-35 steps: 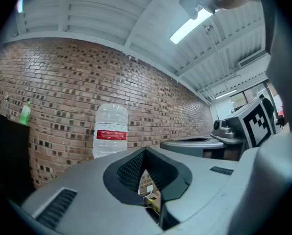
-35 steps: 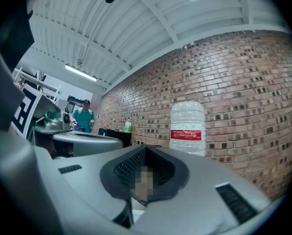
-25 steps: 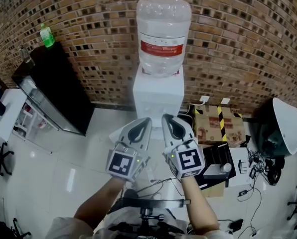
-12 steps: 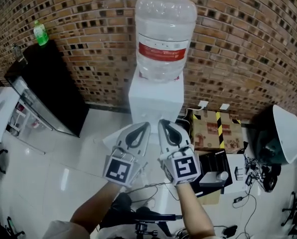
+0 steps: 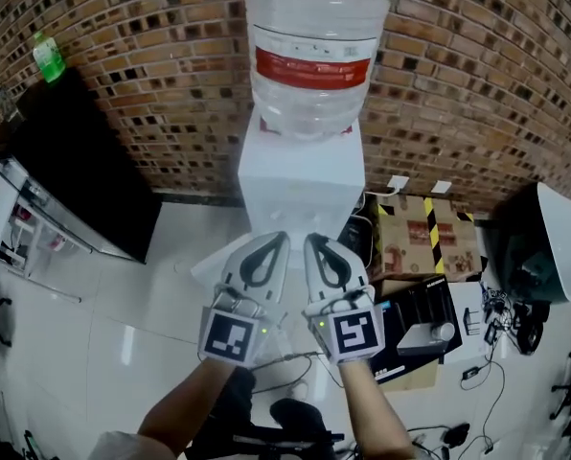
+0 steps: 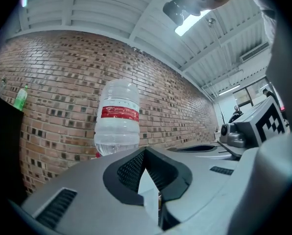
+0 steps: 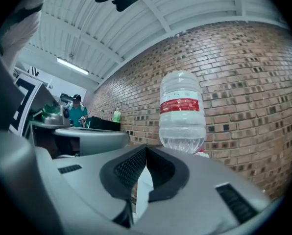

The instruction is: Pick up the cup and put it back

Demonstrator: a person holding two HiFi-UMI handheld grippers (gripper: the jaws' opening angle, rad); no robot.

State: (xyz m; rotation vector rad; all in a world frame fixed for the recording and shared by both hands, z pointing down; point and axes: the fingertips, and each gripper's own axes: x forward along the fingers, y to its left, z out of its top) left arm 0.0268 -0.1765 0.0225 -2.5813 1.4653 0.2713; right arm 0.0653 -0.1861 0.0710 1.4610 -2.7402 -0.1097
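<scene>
Tongs: left tongs [image 5: 272, 246] clenched, tips meeting, nothing between them. Right tongs [image 5: 320, 247] likewise clenched and empty. The pair is held side by side, close together, in front of the water dispenser [image 5: 303, 175].

Cup: not seen in any view. It may sit low at the dispenser's front, hidden behind the tongs, but this cannot be told.

Step in hand, as judged: approach, with no grasp yet begun.
- Find the cup first.
- Release one pair of tongs well before arriving.
- Come in level at the cup's side wall.
- Close gently so a thin wall does not buckle.
- Lift it upright and return it to the same spot.
- Keep the idle tongs clear.

Fixtures, left to right:
- Green bottle [image 5: 46, 57] standing on the black cabinet [image 5: 79, 166].
- Water bottle [image 5: 316, 27] inverted on the dispenser.
- Cardboard box [image 5: 415, 247] on the floor.

Writing:
- Red label [image 5: 312, 67] on the water bottle: print too small to read.
- Cardboard box: yellow-and-black striped tape, printing illegible.
- Marker cubes: black-and-white square patterns only.
</scene>
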